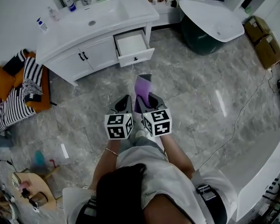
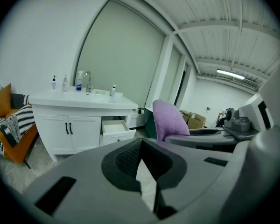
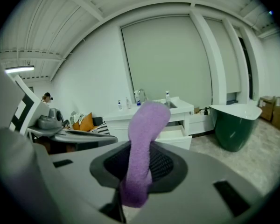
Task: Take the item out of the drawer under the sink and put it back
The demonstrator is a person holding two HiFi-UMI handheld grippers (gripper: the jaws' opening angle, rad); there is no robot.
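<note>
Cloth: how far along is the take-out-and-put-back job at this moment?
Done: the drawer stands open and looks empty, and the cloth is out. In hand: the right gripper clamps the cloth, well short of the vanity. Left: returning it to the drawer. The left gripper is shut and empty.

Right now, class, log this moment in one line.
right gripper: shut on purple cloth | left gripper: shut, empty | drawer: open

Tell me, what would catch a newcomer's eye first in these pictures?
The fuzzy purple cloth stands out first, pinched in the right gripper over the grey marble floor. Beyond it, the white vanity cabinet has one white drawer pulled open, and a dark green bathtub with a white rim sits to its right in the head view.
</note>
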